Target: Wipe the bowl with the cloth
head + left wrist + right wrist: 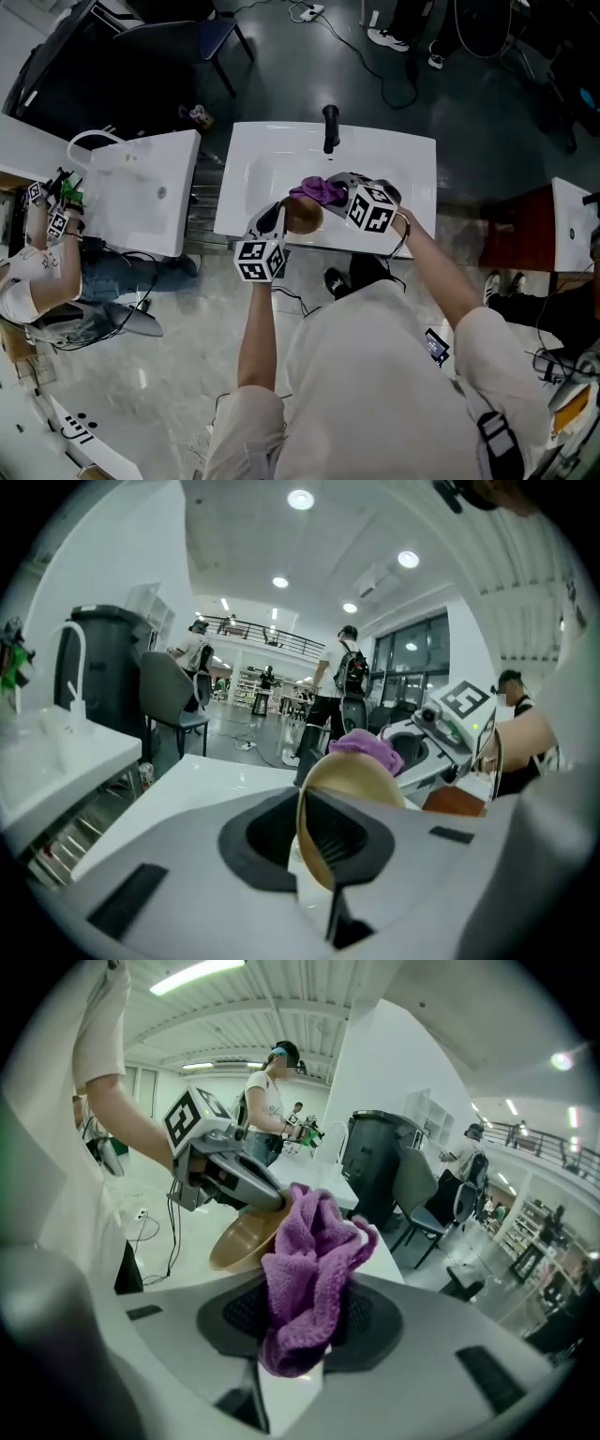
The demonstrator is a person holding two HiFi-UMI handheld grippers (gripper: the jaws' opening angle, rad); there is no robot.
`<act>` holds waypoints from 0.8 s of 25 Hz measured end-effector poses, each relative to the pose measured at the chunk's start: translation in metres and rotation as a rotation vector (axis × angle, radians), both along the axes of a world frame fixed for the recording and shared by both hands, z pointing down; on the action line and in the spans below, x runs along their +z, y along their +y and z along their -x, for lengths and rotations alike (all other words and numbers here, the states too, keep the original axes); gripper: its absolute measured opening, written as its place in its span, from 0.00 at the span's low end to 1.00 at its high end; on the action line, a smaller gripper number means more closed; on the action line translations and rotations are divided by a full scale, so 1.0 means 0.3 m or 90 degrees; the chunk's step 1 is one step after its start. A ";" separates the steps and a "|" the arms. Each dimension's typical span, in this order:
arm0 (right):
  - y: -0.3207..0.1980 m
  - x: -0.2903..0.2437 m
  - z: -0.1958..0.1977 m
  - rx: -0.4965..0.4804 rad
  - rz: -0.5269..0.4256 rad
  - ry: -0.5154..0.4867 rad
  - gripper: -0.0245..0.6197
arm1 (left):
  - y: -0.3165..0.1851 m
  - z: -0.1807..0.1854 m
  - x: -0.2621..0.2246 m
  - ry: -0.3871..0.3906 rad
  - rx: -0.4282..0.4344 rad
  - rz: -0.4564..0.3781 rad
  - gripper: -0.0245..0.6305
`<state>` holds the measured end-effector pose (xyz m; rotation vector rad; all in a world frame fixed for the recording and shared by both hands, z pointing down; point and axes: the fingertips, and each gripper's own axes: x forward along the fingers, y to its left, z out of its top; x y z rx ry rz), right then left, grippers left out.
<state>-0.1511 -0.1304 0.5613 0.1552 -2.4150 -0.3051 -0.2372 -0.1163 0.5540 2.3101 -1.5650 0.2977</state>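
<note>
- The person stands at the front edge of a white sink, a tool in each hand, both raised over the basin's near side.
- The left tool is pinching the tan bowl by its rim. In the left gripper view the bowl's wall runs edge-on between the two pads, one pad inside the hollow and one against the outside.
- The bowl is off the sink, held in the air above its front part and tipped onto its side. In the right gripper view its hollow faces the right tool.
- The right tool is clamped on a purple cloth. The cloth is bunched between the pads and spills out past them in loose folds.
- The cloth's free end sits up against the bowl's upper rim, right beside the tip of the left tool. From the head view it seems to touch the rim.
- A black tap stands at the back of the sink, well apart from both tools.
- A second white sink stands to the left, with a gap between the two.
- Beside that second sink another person's arm shows.
</note>
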 end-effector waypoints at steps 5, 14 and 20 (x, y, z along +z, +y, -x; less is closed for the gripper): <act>-0.012 -0.022 -0.017 0.026 0.027 -0.041 0.23 | -0.005 0.009 0.012 0.162 -0.039 0.035 0.07; -0.011 -0.006 -0.030 0.062 0.018 -0.020 0.23 | -0.007 0.019 0.083 0.309 -0.143 0.098 0.07; -0.007 -0.007 -0.039 0.094 0.040 -0.029 0.23 | -0.011 0.024 0.092 0.380 -0.190 0.105 0.07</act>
